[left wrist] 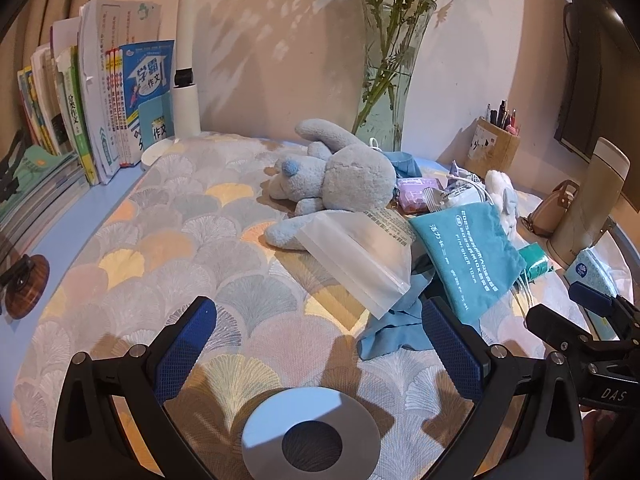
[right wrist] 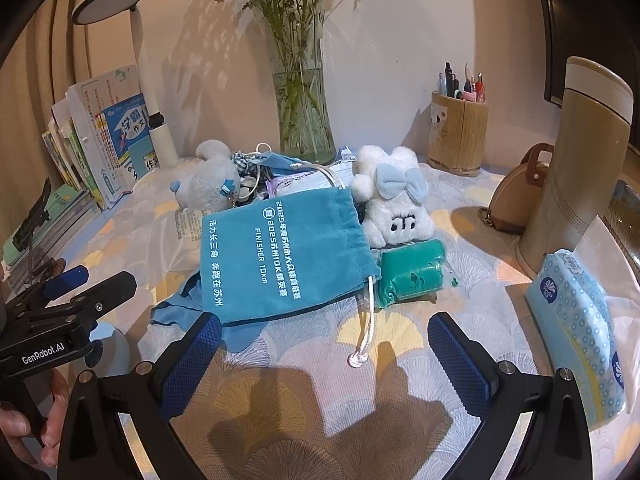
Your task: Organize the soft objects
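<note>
- Both tools hover over the patterned cloth (left wrist: 168, 240) with nothing between their pads: the left gripper (left wrist: 320, 344) has its jaws spread wide, and so does the right gripper (right wrist: 324, 356).
- The soft things lie in one heap at the middle of the desk: a grey plush (left wrist: 340, 176) on its side, a teal pouch (right wrist: 280, 256) lying flat over a blue rag (right wrist: 188, 312), a white plush (right wrist: 394, 208) behind it, and a green roll (right wrist: 412, 276) just beside the pouch's mouth.
- A clear zip bag (left wrist: 360, 256) leans over the grey plush's leg and the rag, so it has to come off before either is lifted cleanly.
- My judgement: the step in hand is the first pick, and the pouch is the nearest thing to the right gripper, just ahead of its fingers.
- To do it well, come in low and pinch the pouch by its gathered neck near the cord (right wrist: 368, 320), not by the flat middle, where the pads would likely slip or catch the rag too.
- Lift slowly and watch whether the rag rises with it; the left gripper could pin the rag down.
- Keep wide of the vase (right wrist: 304, 92) and the flask (right wrist: 576, 152), which look easy to tip.
- The tissue pack (right wrist: 580, 340) sits at the right, apart from the heap.
</note>
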